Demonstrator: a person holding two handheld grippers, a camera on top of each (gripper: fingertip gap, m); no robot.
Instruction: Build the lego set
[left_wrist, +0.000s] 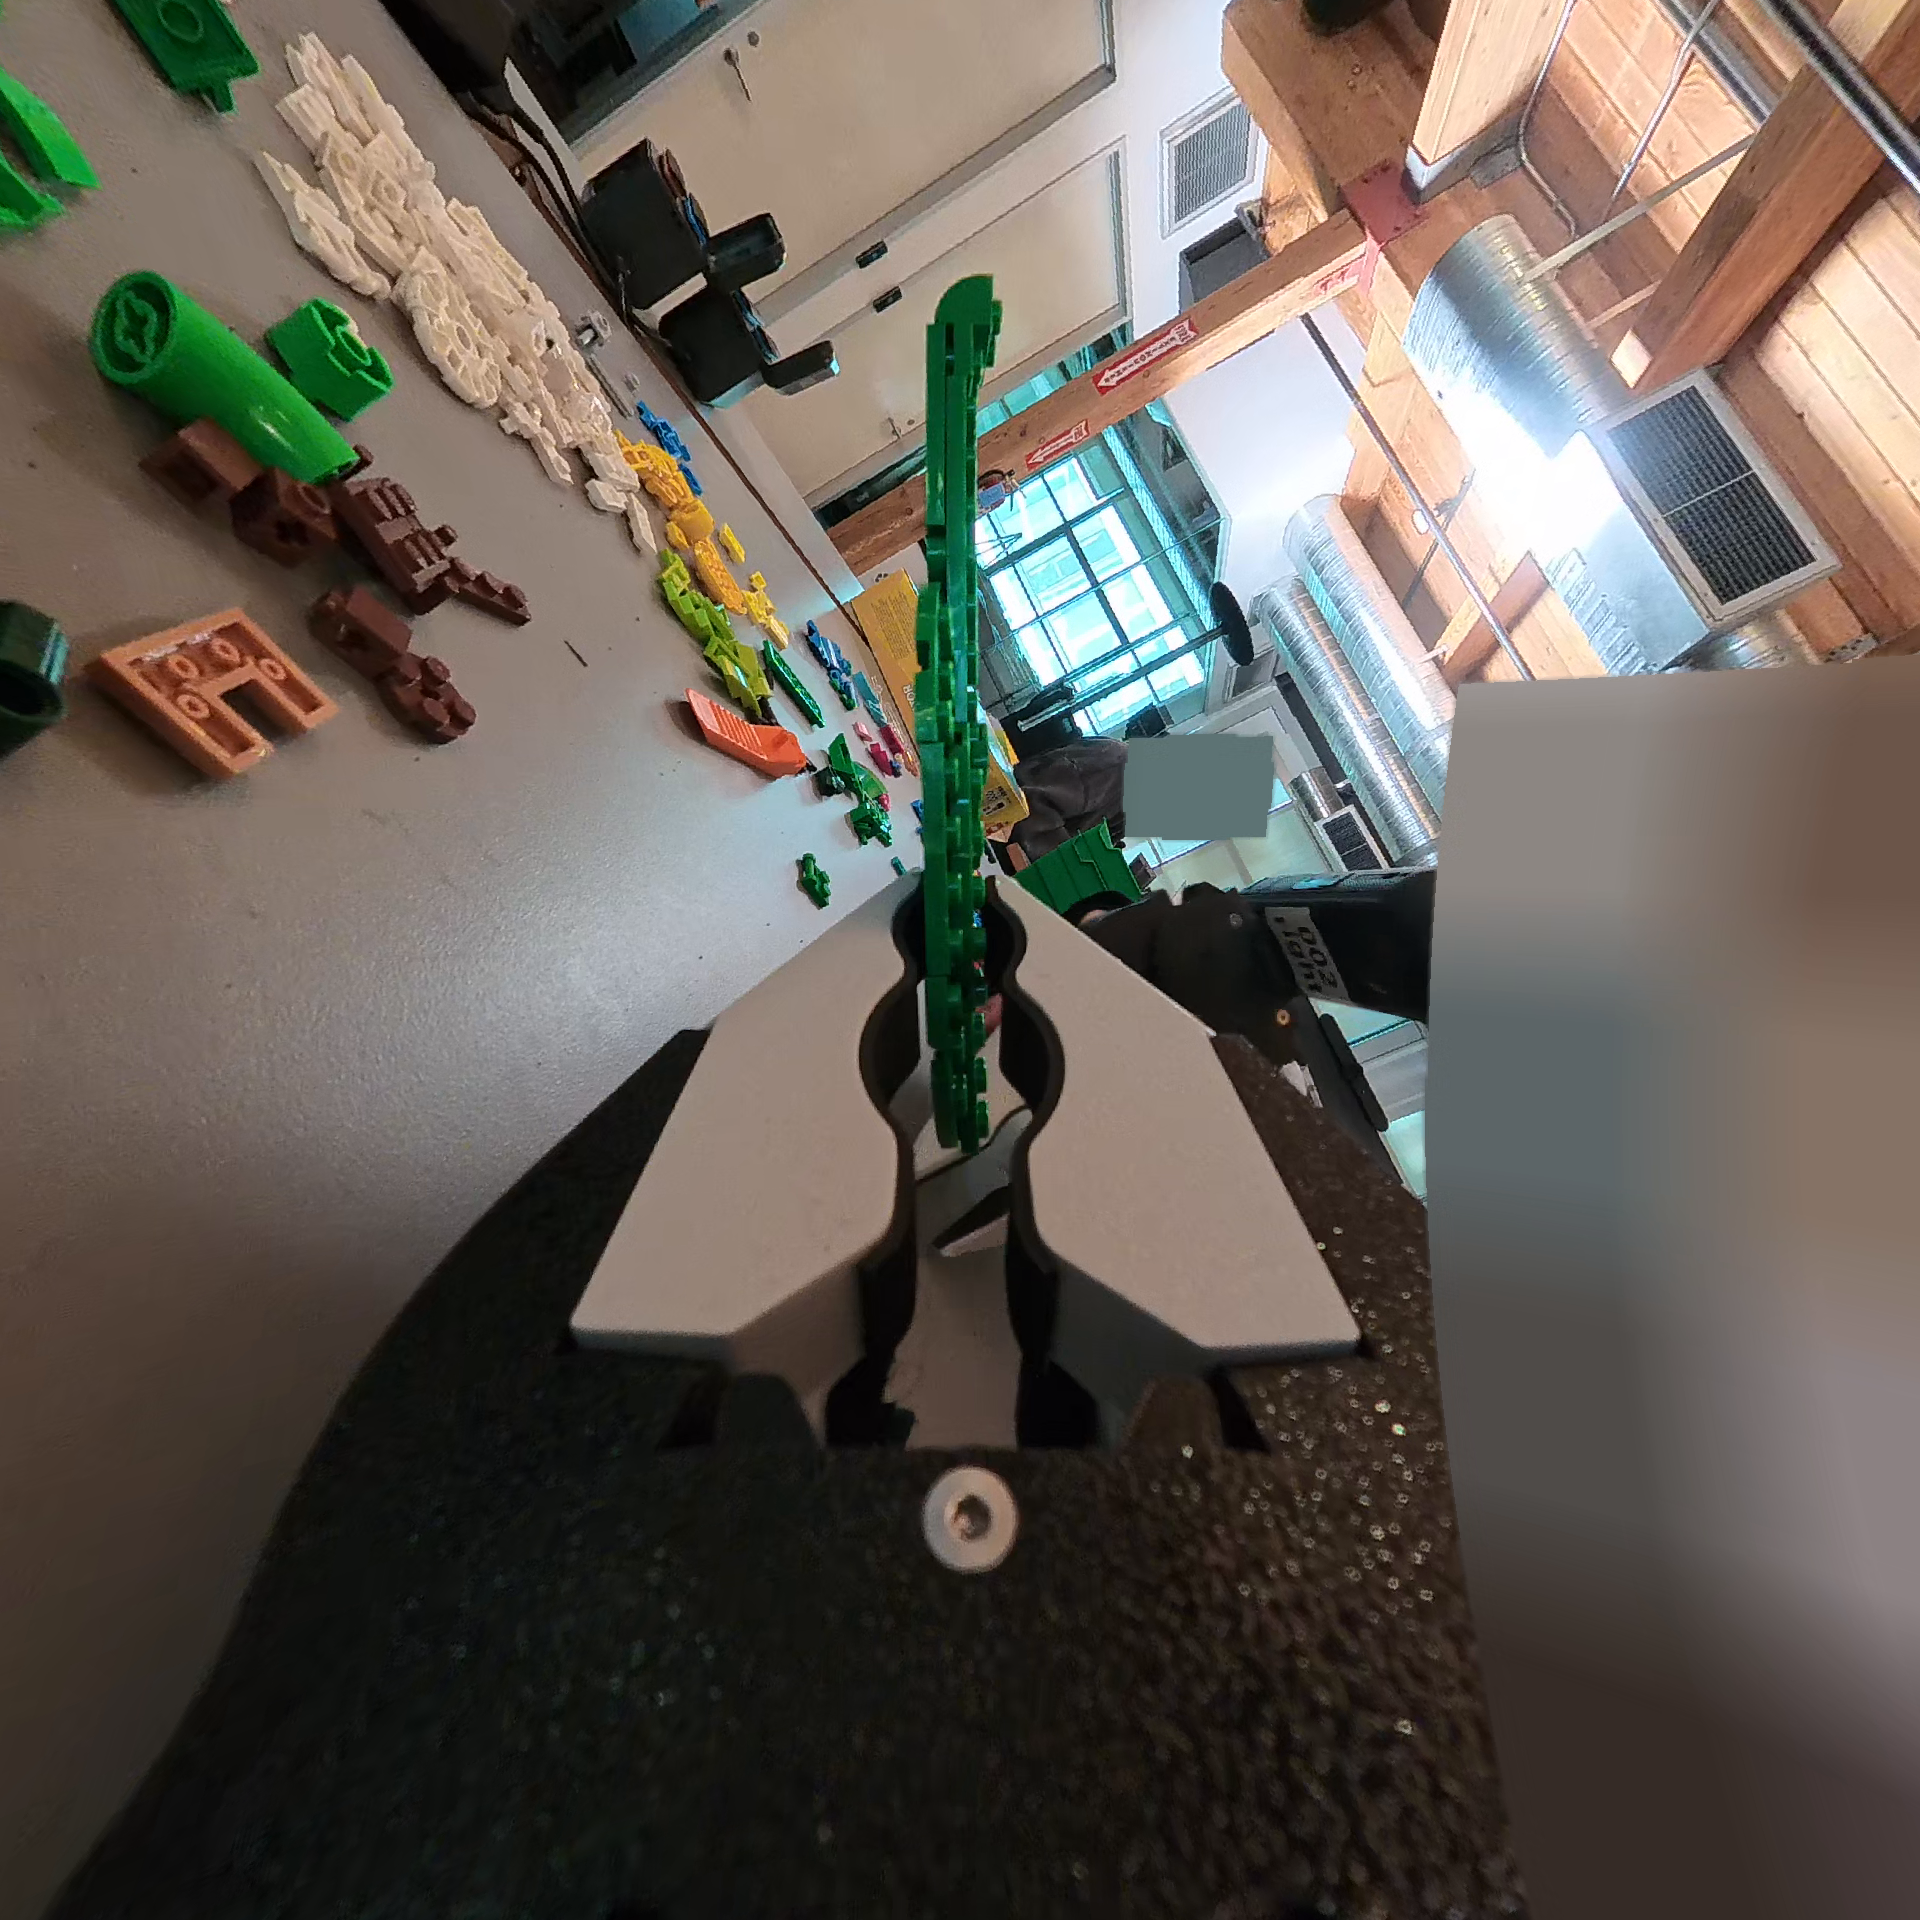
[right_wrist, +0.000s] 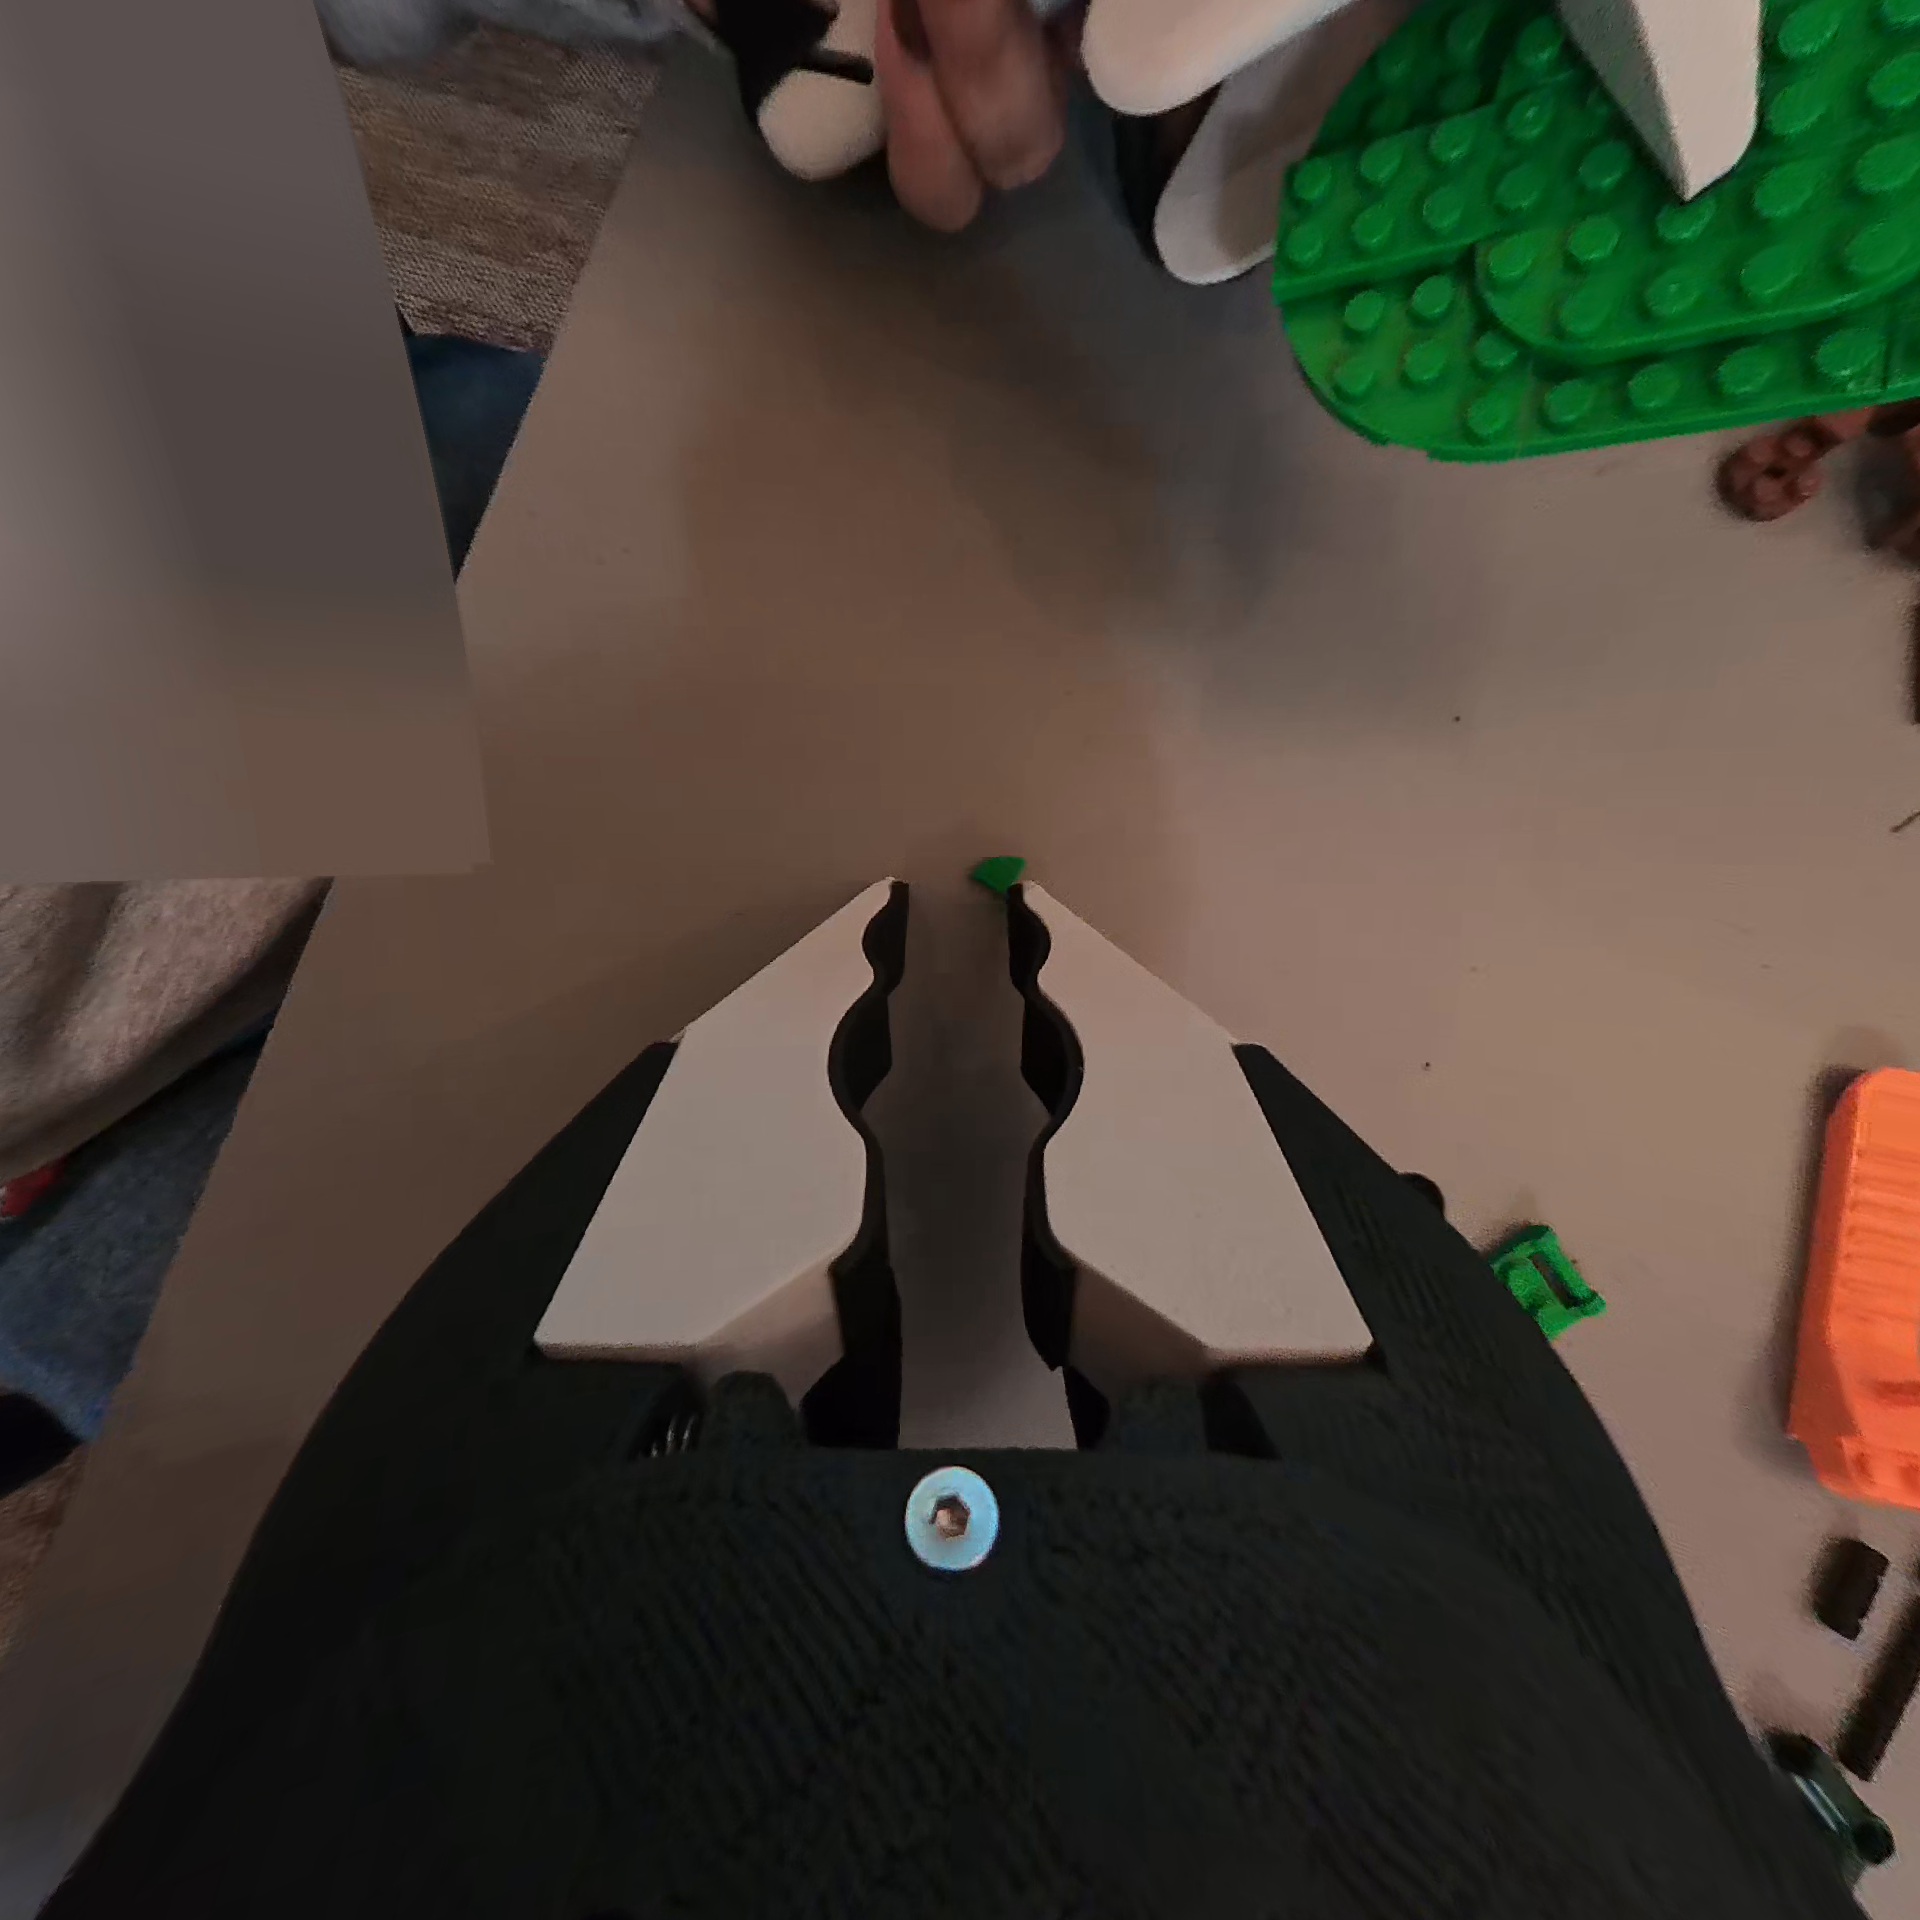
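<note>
The left tongs (left_wrist: 954, 925) are clamped on a flat assembly of green studded plastic plates (left_wrist: 956, 623), held edge-on so it rises from the middle of the left wrist view toward the top; both dark pads press its two faces. In the right wrist view the same green assembly (right_wrist: 1621, 260) shows its studded face in the upper right corner, with the pale fingertips (right_wrist: 1662, 94) of the left tongs over it.

The right tongs (right_wrist: 956, 894) stand narrowly parted with nothing between the pads, pointing down at the grey bench (right_wrist: 1039, 623). A small green plastic piece (right_wrist: 997, 873) lies on the bench just beyond the tip of the right-hand finger (whether it touches the tip I cannot tell).

On the bench in the upper left of the left wrist view sit a green plastic cylinder (left_wrist: 208, 364), a cluster of brown bricks (left_wrist: 364, 561), a tan plate with a notch (left_wrist: 208, 686) and a heap of white pieces (left_wrist: 436, 260). An orange ribbed plastic wedge (left_wrist: 743, 736) lies mid-frame among small coloured pieces; it also shows at the right edge of the right wrist view (right_wrist: 1870, 1288), near a small green clip (right_wrist: 1543, 1278).
</note>
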